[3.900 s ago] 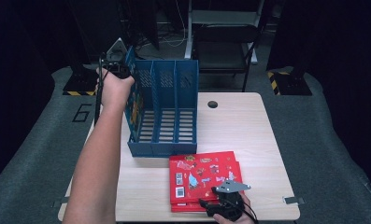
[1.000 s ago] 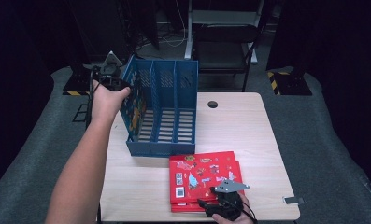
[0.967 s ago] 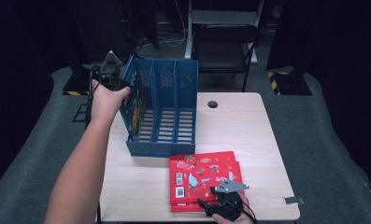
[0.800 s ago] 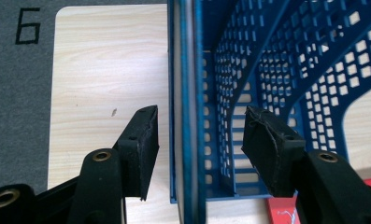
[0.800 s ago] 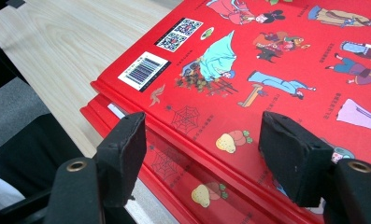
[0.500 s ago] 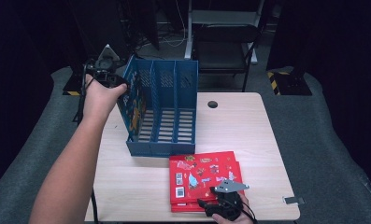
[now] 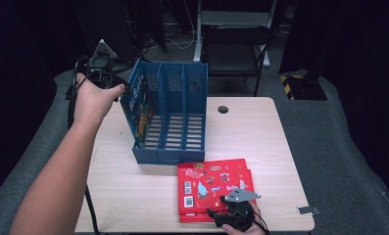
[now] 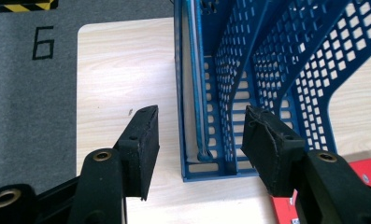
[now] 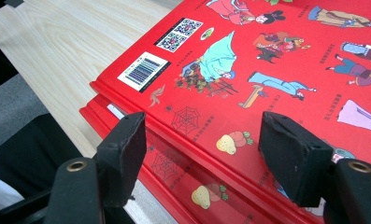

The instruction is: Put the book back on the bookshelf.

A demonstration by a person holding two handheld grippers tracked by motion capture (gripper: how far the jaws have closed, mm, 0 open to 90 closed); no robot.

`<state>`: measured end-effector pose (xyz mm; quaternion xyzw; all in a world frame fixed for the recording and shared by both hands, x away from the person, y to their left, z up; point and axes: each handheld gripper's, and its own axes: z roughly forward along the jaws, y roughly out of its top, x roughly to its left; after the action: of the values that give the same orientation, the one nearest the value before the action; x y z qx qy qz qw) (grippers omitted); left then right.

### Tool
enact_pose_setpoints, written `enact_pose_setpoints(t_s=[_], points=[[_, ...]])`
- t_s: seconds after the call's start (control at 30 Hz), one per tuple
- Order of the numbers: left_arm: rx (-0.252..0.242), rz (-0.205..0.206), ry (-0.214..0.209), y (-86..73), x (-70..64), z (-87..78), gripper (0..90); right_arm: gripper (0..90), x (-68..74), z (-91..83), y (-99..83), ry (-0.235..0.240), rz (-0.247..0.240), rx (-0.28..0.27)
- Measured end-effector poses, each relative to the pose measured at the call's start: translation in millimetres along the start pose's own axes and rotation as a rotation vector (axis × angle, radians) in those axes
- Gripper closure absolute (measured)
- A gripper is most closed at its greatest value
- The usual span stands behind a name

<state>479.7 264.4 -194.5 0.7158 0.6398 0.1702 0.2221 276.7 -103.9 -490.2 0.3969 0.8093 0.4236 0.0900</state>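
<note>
The red books (image 9: 286,84) are cut off by the right gripper view's edges.

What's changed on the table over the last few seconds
The left gripper has drawn back from the blue file rack, up and to the left, jaws open and empty. A book stands in the rack's end slot. The right gripper stays open at the red books, which haven't moved.

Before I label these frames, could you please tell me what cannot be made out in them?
- How many red books are stacked: the top cover hides the ones below in the high view, and the right gripper view cuts them off.
- The printed text on the top book: too small to read.
- The book in the blue file rack: the left gripper view shows it edge-on behind the rack wall.
- The right hand-held gripper: its jaws are too small to judge in the high view.
</note>
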Motion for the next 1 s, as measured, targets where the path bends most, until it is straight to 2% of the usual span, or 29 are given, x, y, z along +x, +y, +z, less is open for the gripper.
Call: enact_pose_setpoints(t_s=[0.27,0.43,0.53,0.8,1.0], points=[[-0.007,0.042,-0.02,-1.1,-13.3,-14.4,47.6,31.9,0.2,0.2,-0.1,-0.01,-0.002,0.002],[-0.009,0.093,-0.041,-1.4,-27.2,-19.8,47.8,31.9,0.2,0.4,0.0,-0.01,-0.001,0.002],[-0.004,0.122,-0.041,-2.8,-35.1,-19.0,48.1,31.9,-0.2,0.5,0.0,-0.009,-0.005,0.001],[0.003,0.19,-0.087,-10.3,-53.0,-15.6,49.0,31.9,-0.2,0.4,0.1,-0.005,-0.002,0.0],[0.009,0.235,-0.118,-22.7,-64.4,-8.4,49.6,32.0,-0.1,0.8,0.3,-0.004,-0.002,0.001]])
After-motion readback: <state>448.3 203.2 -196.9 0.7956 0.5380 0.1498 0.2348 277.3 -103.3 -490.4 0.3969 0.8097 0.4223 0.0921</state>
